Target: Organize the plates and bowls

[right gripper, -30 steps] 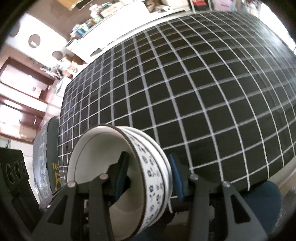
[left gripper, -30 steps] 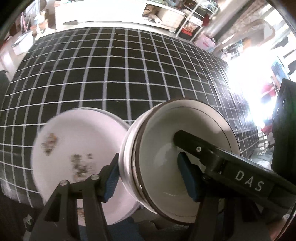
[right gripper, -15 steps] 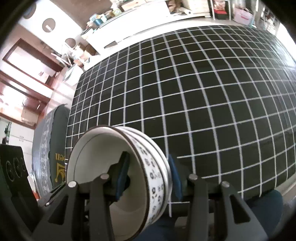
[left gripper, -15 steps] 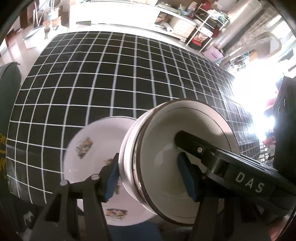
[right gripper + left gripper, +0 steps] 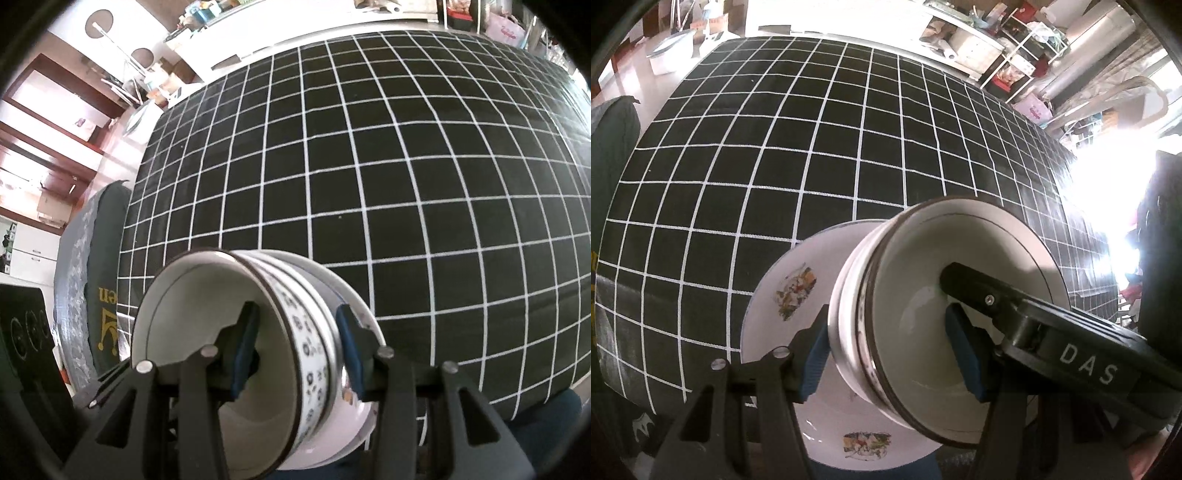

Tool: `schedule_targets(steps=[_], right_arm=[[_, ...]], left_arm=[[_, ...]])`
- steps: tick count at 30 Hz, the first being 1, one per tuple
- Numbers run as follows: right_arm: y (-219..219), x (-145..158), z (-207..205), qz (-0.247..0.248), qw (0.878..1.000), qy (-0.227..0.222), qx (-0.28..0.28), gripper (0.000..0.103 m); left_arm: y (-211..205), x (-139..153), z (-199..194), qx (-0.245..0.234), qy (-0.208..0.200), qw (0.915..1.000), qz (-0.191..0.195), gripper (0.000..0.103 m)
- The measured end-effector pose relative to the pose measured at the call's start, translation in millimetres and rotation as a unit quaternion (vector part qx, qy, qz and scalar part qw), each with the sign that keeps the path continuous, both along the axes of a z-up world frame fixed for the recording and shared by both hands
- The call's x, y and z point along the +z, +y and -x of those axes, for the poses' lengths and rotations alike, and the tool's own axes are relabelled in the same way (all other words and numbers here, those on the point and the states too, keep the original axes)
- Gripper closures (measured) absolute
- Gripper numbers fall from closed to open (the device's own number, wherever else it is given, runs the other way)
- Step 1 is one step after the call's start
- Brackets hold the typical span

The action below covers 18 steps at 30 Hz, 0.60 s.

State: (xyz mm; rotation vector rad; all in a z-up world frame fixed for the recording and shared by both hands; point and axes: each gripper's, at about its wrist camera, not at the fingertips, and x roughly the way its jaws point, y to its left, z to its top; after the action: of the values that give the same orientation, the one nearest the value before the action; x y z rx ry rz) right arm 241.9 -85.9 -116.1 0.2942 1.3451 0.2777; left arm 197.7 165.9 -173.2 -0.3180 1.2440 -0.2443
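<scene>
A stack of white bowls [image 5: 960, 266] with dark rims and a flower band [image 5: 310, 354] hangs between both grippers. My left gripper [image 5: 888, 354] is shut on one side of the stack's wall, one pad outside and one inside. My right gripper [image 5: 295, 347] is shut on the opposite side; its black arm marked DAS [image 5: 1086, 362] reaches into the top bowl. Under the stack, near the table's front edge, lies a white plate [image 5: 783, 295] with flower prints, its rim [image 5: 351, 295] showing behind the bowls. I cannot tell whether the stack touches the plate.
The table wears a black cloth with a white grid [image 5: 849, 147], bare beyond the plate. A dark green covered chair [image 5: 85, 258] stands at the table's left end. Shelves and clutter [image 5: 997, 44] line the far side of the room.
Both grippers carried the bowl stack sideways and a little down. The plate, off to the left before, now lies right under the stack. Both grips are unchanged.
</scene>
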Motion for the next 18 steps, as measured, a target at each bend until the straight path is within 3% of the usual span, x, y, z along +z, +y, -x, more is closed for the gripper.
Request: schedule_targets(steps=[7, 10, 18], right_arm=[[-9.9, -1.0, 1.3, -0.016, 1.0, -0.002, 0.001, 0.056], [-16.5, 14.4, 8.8, 0.0, 0.998, -0.053, 0.016, 0.056], [-33.0, 50.8, 23.6, -0.001, 0.994, -0.107, 0.015, 0.056]], left_arm=[[-4.3, 2.9, 4.6, -0.002, -0.021, 0.9997, -0.014, 0.045], [-6.4, 14.9, 9.7, -0.006, -0.055, 0.9973, -0.049, 0.045], [1.4, 54.2, 23.0, 0.022, -0.092, 0.9936, -0.061, 0.045]])
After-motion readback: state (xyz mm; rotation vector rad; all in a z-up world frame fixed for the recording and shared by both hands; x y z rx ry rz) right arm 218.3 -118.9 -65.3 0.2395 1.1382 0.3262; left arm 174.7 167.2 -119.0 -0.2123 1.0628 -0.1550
